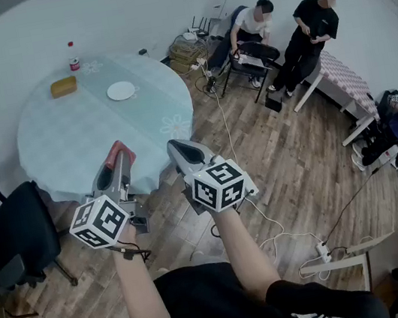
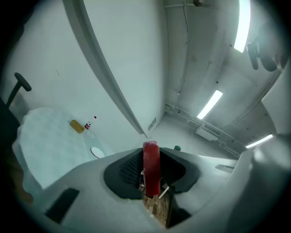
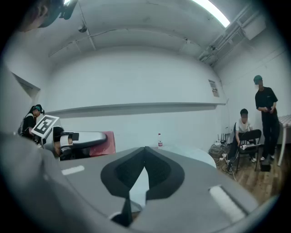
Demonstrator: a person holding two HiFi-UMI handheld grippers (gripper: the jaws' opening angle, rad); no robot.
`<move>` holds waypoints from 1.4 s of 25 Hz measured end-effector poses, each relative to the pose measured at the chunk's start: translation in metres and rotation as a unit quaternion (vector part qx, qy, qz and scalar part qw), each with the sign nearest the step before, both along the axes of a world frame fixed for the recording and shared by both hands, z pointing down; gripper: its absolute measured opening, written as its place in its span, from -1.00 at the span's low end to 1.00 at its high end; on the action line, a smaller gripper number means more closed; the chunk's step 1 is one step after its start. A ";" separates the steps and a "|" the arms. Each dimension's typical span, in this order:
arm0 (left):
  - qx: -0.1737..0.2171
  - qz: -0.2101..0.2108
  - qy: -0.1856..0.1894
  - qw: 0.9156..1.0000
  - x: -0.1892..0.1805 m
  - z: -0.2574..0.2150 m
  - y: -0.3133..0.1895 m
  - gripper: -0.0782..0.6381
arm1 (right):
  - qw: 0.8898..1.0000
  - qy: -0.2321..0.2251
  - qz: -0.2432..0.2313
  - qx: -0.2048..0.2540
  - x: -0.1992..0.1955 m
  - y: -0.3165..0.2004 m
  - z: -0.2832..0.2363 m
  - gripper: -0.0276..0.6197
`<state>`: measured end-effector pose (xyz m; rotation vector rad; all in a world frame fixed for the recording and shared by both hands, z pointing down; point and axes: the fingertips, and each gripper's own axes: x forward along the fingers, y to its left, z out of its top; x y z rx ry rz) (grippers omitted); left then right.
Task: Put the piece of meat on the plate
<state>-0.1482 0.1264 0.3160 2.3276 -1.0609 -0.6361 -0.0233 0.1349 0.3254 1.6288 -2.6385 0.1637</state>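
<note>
A flat red piece of meat [image 2: 151, 167] stands on edge between the pads of my left gripper [image 2: 150, 152], which is shut on it. In the head view the meat [image 1: 120, 154] shows at the tip of the left gripper [image 1: 117, 158], held in the air just short of the round table's near edge. The white plate [image 1: 121, 90] lies on the table toward its far right side and is small in the left gripper view [image 2: 97, 152]. My right gripper [image 1: 180, 152] hovers beside the left one, shut with its tips meeting and nothing between them [image 3: 144, 151].
The round table [image 1: 67, 143] has a pale cloth; a yellow block [image 1: 63, 86] and a red-capped bottle [image 1: 73, 57] stand at its far side. A black office chair [image 1: 12, 225] is at the left. Two people [image 1: 298, 26] and cables [image 1: 270, 218] are on the right.
</note>
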 end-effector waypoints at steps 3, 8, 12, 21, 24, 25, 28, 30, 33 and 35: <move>0.003 -0.004 -0.001 1.000 0.000 -0.004 -0.004 -0.53 | 1.000 0.000 0.002 -0.003 0.004 -0.002 0.001 -0.89; 0.004 -0.007 -0.017 1.000 0.007 -0.010 -0.007 -0.52 | 1.000 0.004 -0.003 -0.004 0.007 -0.004 -0.003 -0.89; 0.005 -0.007 -0.021 1.000 0.003 -0.010 -0.020 -0.52 | 1.000 0.000 -0.007 -0.005 -0.002 -0.020 -0.001 -0.89; -0.010 -0.028 -0.031 0.999 -0.025 0.003 -0.045 -0.52 | 0.999 -0.022 -0.013 -0.024 -0.027 -0.057 0.016 -0.89; -0.020 -0.027 -0.033 0.999 -0.027 0.012 -0.052 -0.52 | 0.999 -0.020 -0.016 -0.032 -0.032 -0.062 0.026 -0.89; -0.024 -0.026 -0.035 0.999 -0.027 0.016 -0.057 -0.52 | 0.999 -0.019 -0.015 -0.035 -0.031 -0.065 0.030 -0.89; -0.036 -0.022 -0.034 0.999 -0.022 0.027 -0.065 -0.52 | 0.999 -0.021 -0.005 -0.048 -0.019 -0.073 0.042 -0.89; -0.041 -0.019 -0.032 0.998 -0.015 0.033 -0.071 -0.52 | 0.998 -0.027 0.001 -0.054 -0.009 -0.079 0.046 -0.89; -0.054 -0.018 -0.037 0.998 -0.003 0.043 -0.089 -0.52 | 0.998 -0.028 0.000 -0.064 0.000 -0.097 0.055 -0.89; -0.065 -0.020 -0.038 0.997 0.002 0.053 -0.107 -0.52 | 0.997 -0.028 -0.006 -0.076 0.004 -0.116 0.067 -0.89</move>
